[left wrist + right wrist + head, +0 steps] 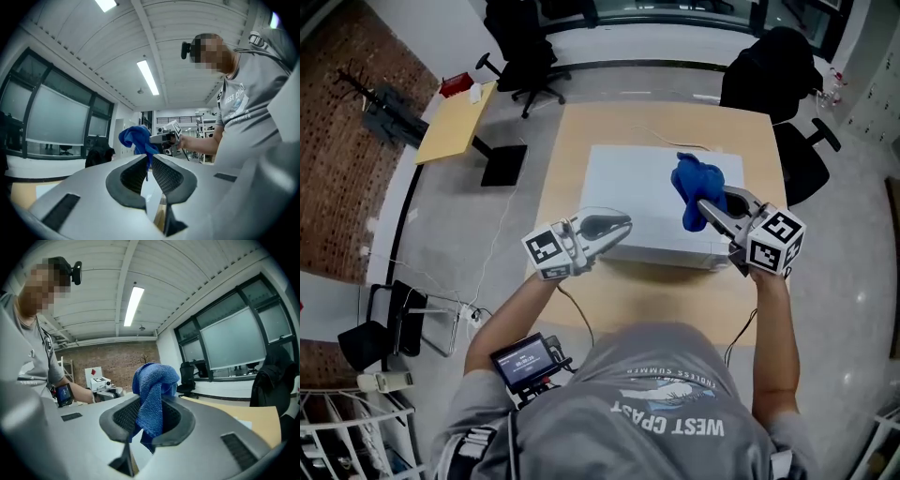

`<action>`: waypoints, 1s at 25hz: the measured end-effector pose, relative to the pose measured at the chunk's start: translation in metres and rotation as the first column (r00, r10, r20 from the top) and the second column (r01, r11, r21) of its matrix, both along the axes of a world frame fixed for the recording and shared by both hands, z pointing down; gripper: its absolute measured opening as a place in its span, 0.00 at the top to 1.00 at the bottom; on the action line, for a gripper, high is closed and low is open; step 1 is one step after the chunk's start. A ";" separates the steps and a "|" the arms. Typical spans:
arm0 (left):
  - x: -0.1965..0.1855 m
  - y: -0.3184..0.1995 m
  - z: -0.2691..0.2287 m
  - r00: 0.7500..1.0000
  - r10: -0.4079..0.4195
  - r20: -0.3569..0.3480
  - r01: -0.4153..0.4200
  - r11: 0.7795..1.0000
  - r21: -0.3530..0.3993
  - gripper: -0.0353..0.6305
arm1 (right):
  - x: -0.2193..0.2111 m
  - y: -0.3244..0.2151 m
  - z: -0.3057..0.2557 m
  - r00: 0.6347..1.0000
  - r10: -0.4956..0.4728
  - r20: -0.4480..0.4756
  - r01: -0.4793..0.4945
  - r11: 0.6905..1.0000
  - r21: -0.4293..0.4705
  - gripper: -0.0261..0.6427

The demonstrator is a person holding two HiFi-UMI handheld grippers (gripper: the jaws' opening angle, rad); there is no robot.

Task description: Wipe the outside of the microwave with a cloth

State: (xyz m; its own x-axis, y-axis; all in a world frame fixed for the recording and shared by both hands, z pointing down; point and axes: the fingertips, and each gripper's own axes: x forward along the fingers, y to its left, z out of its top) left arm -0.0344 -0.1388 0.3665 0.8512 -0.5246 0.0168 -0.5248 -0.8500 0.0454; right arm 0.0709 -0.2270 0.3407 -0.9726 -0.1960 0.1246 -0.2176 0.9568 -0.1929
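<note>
Two grippers, one cloth, one microwave, one table. Left gripper [622,225]: jaws closed, nothing between them, over the front-left corner of the microwave [642,202]. White microwave sits mid-table. The wooden table [572,141] has bare strips along its left, rear and right edges. Blue cloth [692,183] is clamped in the right gripper [708,211] and hangs above the right side of the microwave top. Grey floor, brick wall at left, small side desk [455,122] rear left, two black chairs [525,42] beyond the table's rear edge.

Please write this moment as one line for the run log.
left gripper: shut, empty | right gripper: shut on blue cloth | microwave: on table
</note>
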 end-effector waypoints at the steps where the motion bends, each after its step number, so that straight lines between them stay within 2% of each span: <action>1: -0.002 -0.002 -0.004 1.000 0.004 -0.016 -0.004 1.000 0.004 0.91 | -0.014 0.009 -0.003 0.999 -0.031 -0.006 0.031 0.999 0.006 0.84; 3: -0.006 -0.006 -0.009 0.999 0.012 -0.045 -0.011 1.000 0.007 0.88 | -0.039 0.025 -0.009 0.995 -0.096 -0.012 0.096 0.995 0.010 0.84; 5: -0.007 -0.009 -0.011 0.997 0.023 -0.071 -0.023 1.000 0.002 0.72 | -0.062 0.039 -0.013 0.987 -0.160 -0.025 0.160 0.987 0.012 0.84; 8: -0.008 -0.011 -0.013 0.992 0.047 -0.119 -0.048 0.999 -0.003 0.66 | -0.089 0.055 -0.012 0.971 -0.234 -0.053 0.234 0.972 0.005 0.84; 11: -0.015 -0.006 -0.021 0.976 0.082 -0.203 -0.085 0.996 -0.004 0.60 | -0.111 0.074 -0.010 0.949 -0.313 -0.045 0.311 0.949 -0.056 0.84; 14: -0.026 0.006 -0.036 0.943 0.140 -0.302 -0.140 0.990 0.020 0.53 | -0.130 0.095 -0.011 0.917 -0.399 0.029 0.398 0.903 -0.162 0.84; 16: -0.034 0.012 -0.043 0.913 0.181 -0.365 -0.179 0.983 0.038 0.53 | -0.139 0.101 -0.008 0.899 -0.433 0.070 0.437 0.873 -0.217 0.84; 18: -0.041 0.015 -0.049 0.887 0.210 -0.410 -0.206 0.977 0.054 0.53 | -0.148 0.106 0.000 0.886 -0.458 0.073 0.461 0.852 -0.250 0.83; 21: -0.053 0.016 -0.051 0.881 0.216 -0.421 -0.209 0.976 0.065 0.56 | -0.162 0.111 0.004 0.878 -0.470 0.090 0.475 0.836 -0.274 0.81; 25: -0.072 0.010 -0.047 0.872 0.189 -0.451 -0.189 0.981 0.045 0.73 | -0.176 0.112 0.007 0.882 -0.463 0.087 0.468 0.842 -0.269 0.79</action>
